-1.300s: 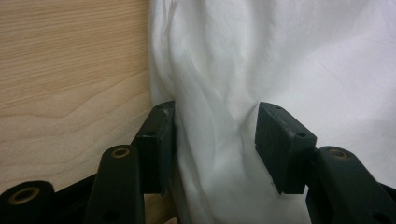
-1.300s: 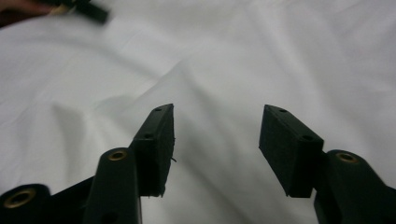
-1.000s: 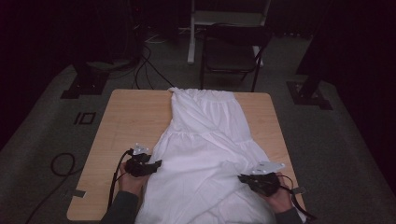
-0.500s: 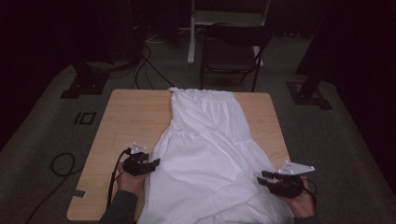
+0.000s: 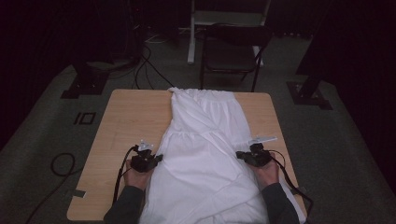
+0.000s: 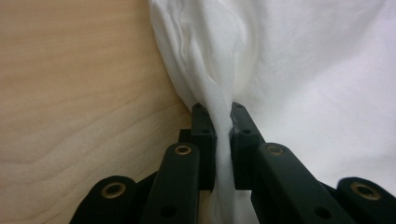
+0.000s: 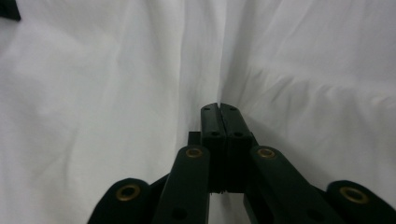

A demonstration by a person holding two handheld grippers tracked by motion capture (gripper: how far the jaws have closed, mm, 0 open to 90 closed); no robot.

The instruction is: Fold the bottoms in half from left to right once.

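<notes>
At the near edge of a light wooden counter [image 5: 121, 121], a person's two hands each hold a black two-jaw tool against a white garment [image 5: 205, 154] spread lengthwise down the middle of the counter. The left tool [image 5: 158, 158] sits at the garment's left edge, its jaws clamped on a bunched fold of the white fabric [image 6: 223, 112], with bare wood beside it. The right tool [image 5: 240, 154] rests at the garment's right side, its jaws pressed together with the cloth [image 7: 140, 93] creased around their tips; whether any fabric is caught between them cannot be told. The garment's gathered band lies at the counter's far edge. Beyond the counter, a dark folding chair [image 5: 233, 51] stands on grey carpet amid trailing cables [image 5: 149, 65].
</notes>
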